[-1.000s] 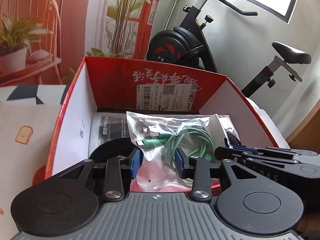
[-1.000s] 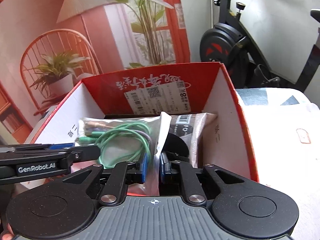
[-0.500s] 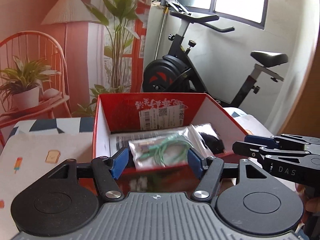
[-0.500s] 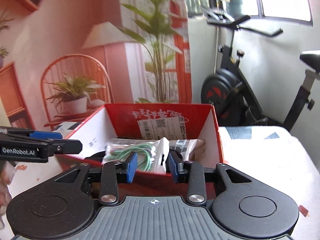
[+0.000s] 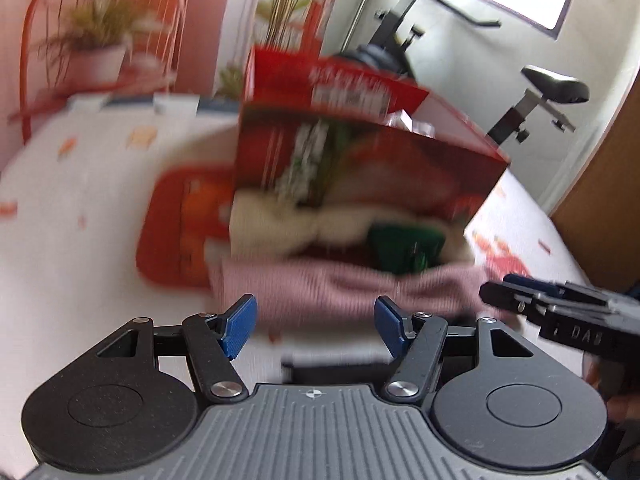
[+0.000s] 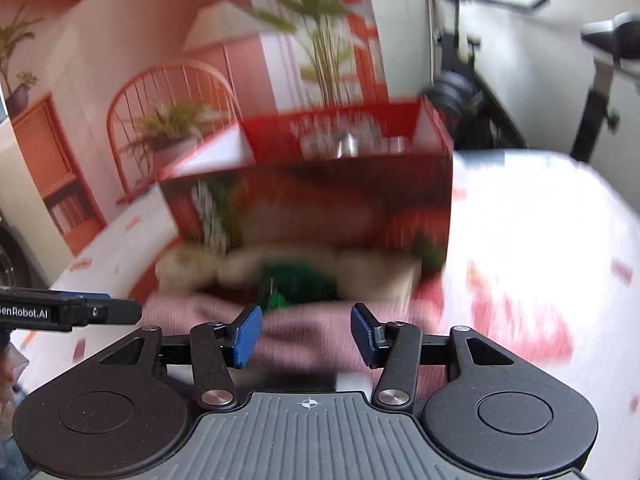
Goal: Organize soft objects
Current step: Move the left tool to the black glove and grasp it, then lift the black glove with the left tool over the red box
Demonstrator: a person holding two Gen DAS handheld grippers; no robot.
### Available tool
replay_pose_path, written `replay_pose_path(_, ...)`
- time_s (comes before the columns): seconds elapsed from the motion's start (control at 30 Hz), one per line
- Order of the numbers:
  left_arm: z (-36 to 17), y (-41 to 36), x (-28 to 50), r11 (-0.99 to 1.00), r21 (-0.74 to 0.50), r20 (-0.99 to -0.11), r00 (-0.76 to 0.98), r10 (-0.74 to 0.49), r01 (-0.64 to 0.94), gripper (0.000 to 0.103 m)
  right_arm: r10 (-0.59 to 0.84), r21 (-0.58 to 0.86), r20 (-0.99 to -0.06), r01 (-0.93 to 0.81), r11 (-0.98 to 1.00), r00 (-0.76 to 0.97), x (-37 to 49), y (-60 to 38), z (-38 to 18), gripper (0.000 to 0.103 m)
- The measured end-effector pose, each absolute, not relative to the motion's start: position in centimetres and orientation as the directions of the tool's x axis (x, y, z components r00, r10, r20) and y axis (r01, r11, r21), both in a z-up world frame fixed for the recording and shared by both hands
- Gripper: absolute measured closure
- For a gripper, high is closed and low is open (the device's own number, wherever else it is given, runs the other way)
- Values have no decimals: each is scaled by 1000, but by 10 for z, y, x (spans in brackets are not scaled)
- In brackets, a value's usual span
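Observation:
Both views are motion-blurred. A red cardboard box (image 5: 360,152) (image 6: 312,200) stands on the white patterned tabletop. In front of it lie a cream soft item (image 5: 276,224) (image 6: 372,268), a green item (image 5: 404,248) (image 6: 296,284) and a pink ribbed cloth (image 5: 340,292) (image 6: 308,332). My left gripper (image 5: 316,322) is open and empty just before the pink cloth. My right gripper (image 6: 306,334) is open and empty over the pink cloth. Each gripper also shows in the other's view: the right one (image 5: 560,312), the left one (image 6: 72,312).
A flat orange-red item (image 5: 184,220) lies left of the box. An exercise bike (image 5: 532,92) stands behind the table at the right. A red chair with a potted plant (image 6: 168,136) stands behind at the left. A wooden panel (image 5: 600,184) is at the far right.
Both grippers pulled back from inside the box and dropped low in front of it. The bag of green cables stayed in the box. Both sets of fingers opened wider.

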State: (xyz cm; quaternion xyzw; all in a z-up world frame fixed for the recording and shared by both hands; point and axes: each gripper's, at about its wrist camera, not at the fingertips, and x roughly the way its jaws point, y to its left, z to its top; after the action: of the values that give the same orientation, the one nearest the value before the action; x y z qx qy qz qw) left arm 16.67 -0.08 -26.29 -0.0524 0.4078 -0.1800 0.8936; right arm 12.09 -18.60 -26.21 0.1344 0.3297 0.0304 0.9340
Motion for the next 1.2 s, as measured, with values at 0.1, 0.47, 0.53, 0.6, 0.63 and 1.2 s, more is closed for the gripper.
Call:
replay_pose_path(0.1, -277, 3, 161, 926, -268, -731, 570, -374, 265, 36, 135, 246, -654, 41, 968, 744, 109, -176, -280, 55)
replay_pose_path(0.47, -301, -6, 153, 922, -234, -764, 528, -371, 308, 69, 111, 268, -686, 108, 957, 719, 98, -180, -306, 48)
replay_pose_path(0.53, -300, -5, 154, 922, -221, -757, 541, -368, 318, 80, 118, 272, -687, 104, 957, 717, 98, -179, -308, 47)
replay_pose_path(0.6, -301, -5, 149, 928, -201, -757, 552, -351, 315, 81, 127, 282, -685, 101, 954, 718, 100, -178, -310, 43)
replay_pose_path(0.63, -301, -6, 146, 930, -198, -757, 554, -346, 310, 81, 128, 285, -683, 101, 953, 719, 100, -178, -310, 43)
replay_pose_path(1.2, -308, 5, 153, 946, -205, -763, 565, -314, 251, 80, 167, 313, -664, 67, 947, 729, 120, -163, -312, 39)
